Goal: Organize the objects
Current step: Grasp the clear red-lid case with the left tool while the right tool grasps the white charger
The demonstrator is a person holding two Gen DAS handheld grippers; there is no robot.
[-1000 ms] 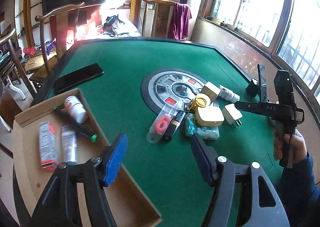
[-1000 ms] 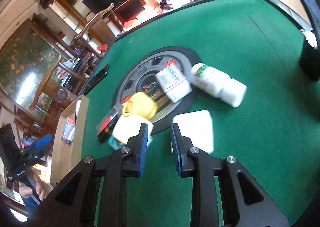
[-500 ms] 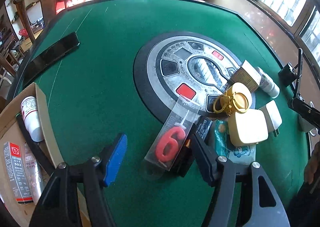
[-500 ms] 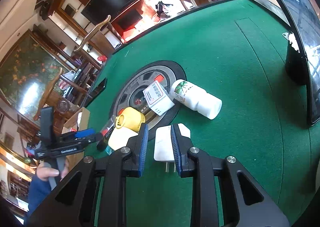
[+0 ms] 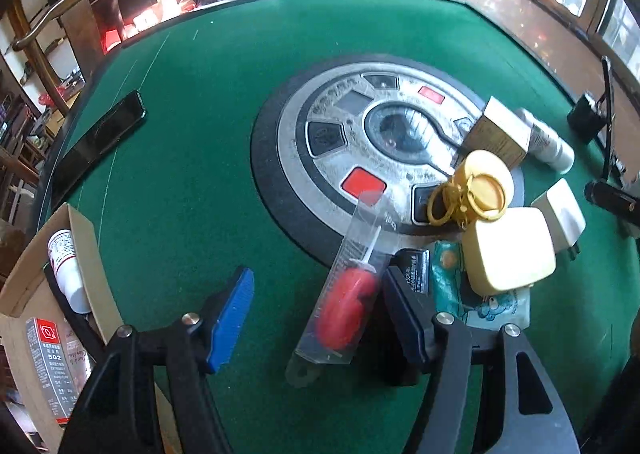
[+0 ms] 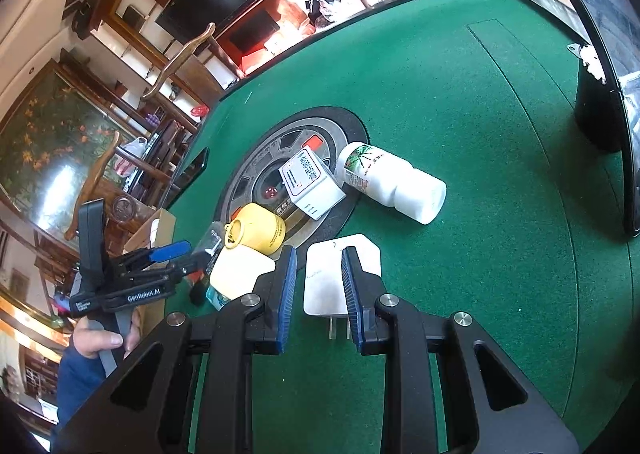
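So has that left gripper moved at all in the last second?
Yes. The left gripper has dropped closer to the green table and swung away from the cardboard box, toward the clear candle packet, which lies between its open jaws.

The black handheld gripper (image 6: 132, 286) seen from the right wrist view carries the white lettering "GenRobot.AI" along its side. In the cardboard box (image 5: 90, 254), a grey glue packet (image 5: 50, 366) shows a red square emblem and the number "502" above small print too fine to read. The white carton (image 6: 310, 183) on the table's round centre panel bears large Chinese characters; the white bottle (image 6: 390, 181) has a green leaf label, its print unreadable.
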